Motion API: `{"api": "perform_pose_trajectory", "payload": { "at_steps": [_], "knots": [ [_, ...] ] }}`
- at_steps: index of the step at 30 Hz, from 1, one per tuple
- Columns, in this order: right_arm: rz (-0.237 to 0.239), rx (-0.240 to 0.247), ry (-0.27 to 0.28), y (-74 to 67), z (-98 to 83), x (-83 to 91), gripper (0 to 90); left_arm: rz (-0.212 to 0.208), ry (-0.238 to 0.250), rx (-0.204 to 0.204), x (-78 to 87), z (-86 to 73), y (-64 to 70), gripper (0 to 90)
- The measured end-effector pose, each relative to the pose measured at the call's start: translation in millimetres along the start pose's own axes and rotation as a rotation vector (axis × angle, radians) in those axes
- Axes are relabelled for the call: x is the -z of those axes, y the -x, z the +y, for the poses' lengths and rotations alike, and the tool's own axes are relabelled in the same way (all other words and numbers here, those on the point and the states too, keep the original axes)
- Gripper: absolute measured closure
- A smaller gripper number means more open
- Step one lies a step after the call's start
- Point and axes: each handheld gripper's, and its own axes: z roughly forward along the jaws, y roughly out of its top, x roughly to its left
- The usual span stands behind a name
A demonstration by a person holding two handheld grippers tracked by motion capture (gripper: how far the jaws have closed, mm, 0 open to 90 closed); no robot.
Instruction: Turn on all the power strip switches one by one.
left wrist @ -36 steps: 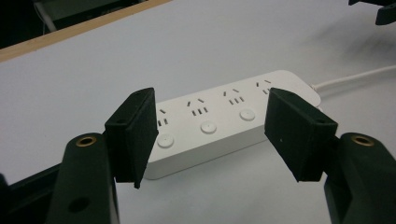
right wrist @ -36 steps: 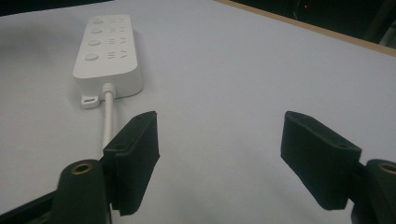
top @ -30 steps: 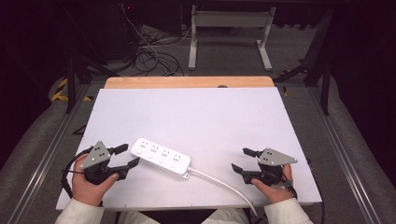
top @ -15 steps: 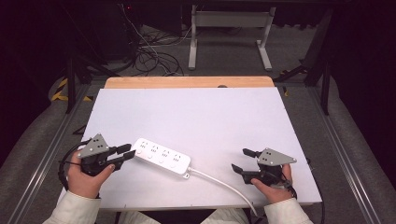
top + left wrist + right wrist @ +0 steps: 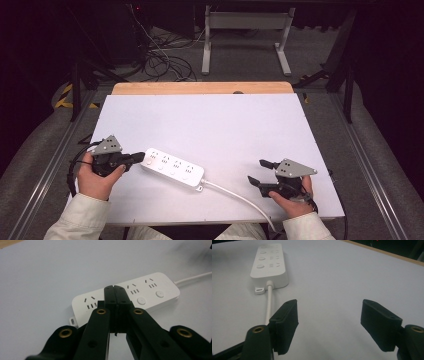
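Power strip point(image 5: 172, 167) lying flat near the front left of the table point(image 5: 215, 120), cord point(image 5: 240, 199) trailing off toward the front edge. Left gripper point(image 5: 139, 157) clenched with nothing between the jaws, having just closed, tips poised over the strip's near end by the first button point(image 5: 141, 300); contact hard to tell. Right gripper point(image 5: 259, 172) released, resting well apart at front right. Probably early: no switch visibly pressed yet, pressing apparently left to do.

The power strip point(image 5: 172, 168) lies on the tabletop point(image 5: 210, 125), left of centre near the front edge. The left claw point(image 5: 137, 158) sits at its left end; its cable point(image 5: 240, 197) runs rightward toward the right claw point(image 5: 257, 173), well apart.
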Motion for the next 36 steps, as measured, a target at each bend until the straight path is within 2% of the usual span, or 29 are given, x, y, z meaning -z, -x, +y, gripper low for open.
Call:
{"api": "perform_pose_trajectory", "payload": {
  "at_steps": [1,4,11,14,18,31,32,36],
  "knots": [
    [-0.001,0.0,0.0,0.2,-0.1,0.0,30.4,0.012,-0.003,-0.008,-1.6,0.2,-2.1,89.7],
    [0.0,0.001,-0.001,0.2,-0.1,-0.2,30.4,0.011,-0.01,-0.001,-7.8,0.4,-5.7,89.8],
    [0.001,0.001,-0.003,0.3,-0.3,-0.1,30.4,0.034,-0.056,0.006,-22.8,0.2,-13.0,89.8],
    [0.004,0.0,-0.002,0.6,-0.4,-0.2,30.5,0.03,-0.066,0.018,-26.4,-0.2,-14.2,89.8],
    [0.006,-0.003,-0.003,0.6,-0.6,-0.5,30.5,0.027,-0.104,0.022,-32.3,-1.1,-15.6,89.8],
    [0.005,0.0,-0.002,0.4,-0.5,-0.3,30.7,0.019,-0.195,0.007,-44.0,-1.6,-19.4,89.8],
    [0.005,0.0,-0.002,0.5,-0.5,-0.3,30.7,0.008,-0.2,0.02,-44.9,-2.0,-18.8,89.8],
    [0.005,0.001,-0.007,0.4,-0.7,-0.7,30.7,0.004,-0.222,0.005,-48.8,-2.2,-17.0,89.8]
  ]
}}
